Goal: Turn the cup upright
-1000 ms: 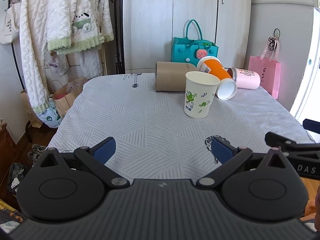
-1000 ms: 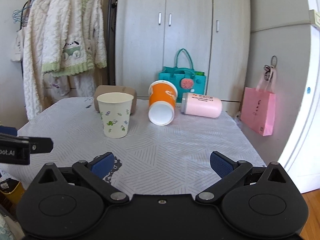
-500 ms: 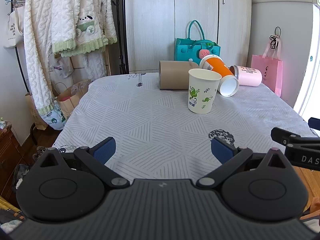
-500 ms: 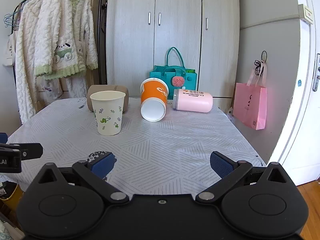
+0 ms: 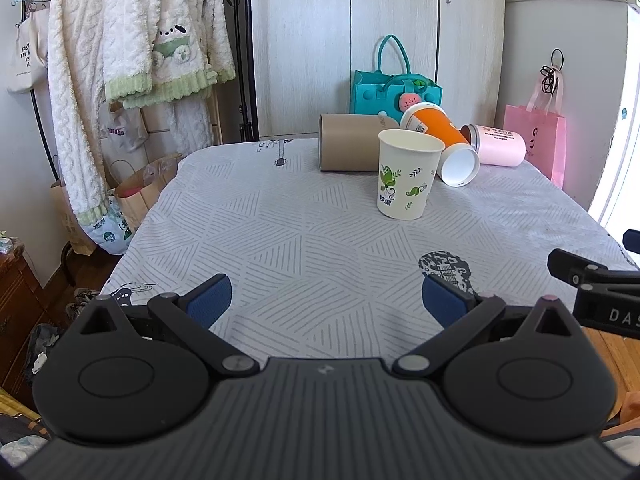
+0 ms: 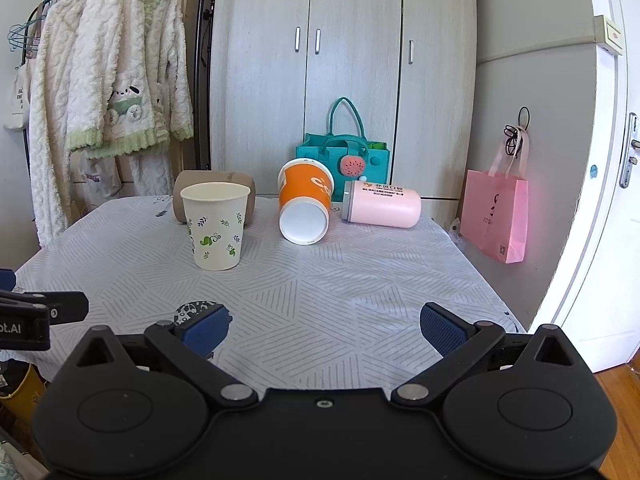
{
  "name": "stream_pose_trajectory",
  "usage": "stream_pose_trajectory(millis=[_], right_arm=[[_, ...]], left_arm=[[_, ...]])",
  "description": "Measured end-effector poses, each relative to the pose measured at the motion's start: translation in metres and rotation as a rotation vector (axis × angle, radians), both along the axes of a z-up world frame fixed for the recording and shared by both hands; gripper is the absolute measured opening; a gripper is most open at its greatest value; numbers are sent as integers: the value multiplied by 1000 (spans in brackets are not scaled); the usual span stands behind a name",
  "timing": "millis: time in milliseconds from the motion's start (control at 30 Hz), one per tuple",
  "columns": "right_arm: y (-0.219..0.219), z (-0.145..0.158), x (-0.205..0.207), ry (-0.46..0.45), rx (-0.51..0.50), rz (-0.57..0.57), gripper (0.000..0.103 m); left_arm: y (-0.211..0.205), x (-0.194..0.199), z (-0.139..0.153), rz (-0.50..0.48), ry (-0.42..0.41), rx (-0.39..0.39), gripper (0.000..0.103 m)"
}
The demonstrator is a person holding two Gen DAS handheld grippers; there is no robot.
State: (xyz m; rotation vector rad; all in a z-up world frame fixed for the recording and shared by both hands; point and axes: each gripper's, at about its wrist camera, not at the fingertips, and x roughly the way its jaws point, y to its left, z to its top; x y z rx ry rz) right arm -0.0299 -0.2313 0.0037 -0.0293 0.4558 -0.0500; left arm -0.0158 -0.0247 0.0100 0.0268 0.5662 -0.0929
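Your left gripper (image 5: 326, 300) and right gripper (image 6: 324, 326): spread wide, holding nothing. Leaf-print paper cup (image 6: 216, 226): upright, centre frame. Orange cup (image 6: 306, 208), pink tumbler (image 6: 382, 204): toppled, contents unseen.

- One paper cup (image 5: 406, 176) with green leaf print, standing upright on the worktop (image 5: 304, 240).
- One orange cup (image 5: 444, 142), on its side.
- One brown tube (image 5: 348, 148), lying down.
- One pink tumbler (image 5: 498, 146), lying down.
- Two bags: teal (image 5: 394, 90), pink (image 5: 536, 140).
- Two claws (image 5: 325, 300) (image 6: 325, 326), both spread wide.
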Motion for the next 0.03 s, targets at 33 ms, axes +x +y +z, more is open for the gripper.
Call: stream_pose_trajectory(millis=[33], right_arm=[[0, 0, 0, 1, -1, 1, 103]], left_arm=[[0, 0, 0, 0, 3, -1, 103]])
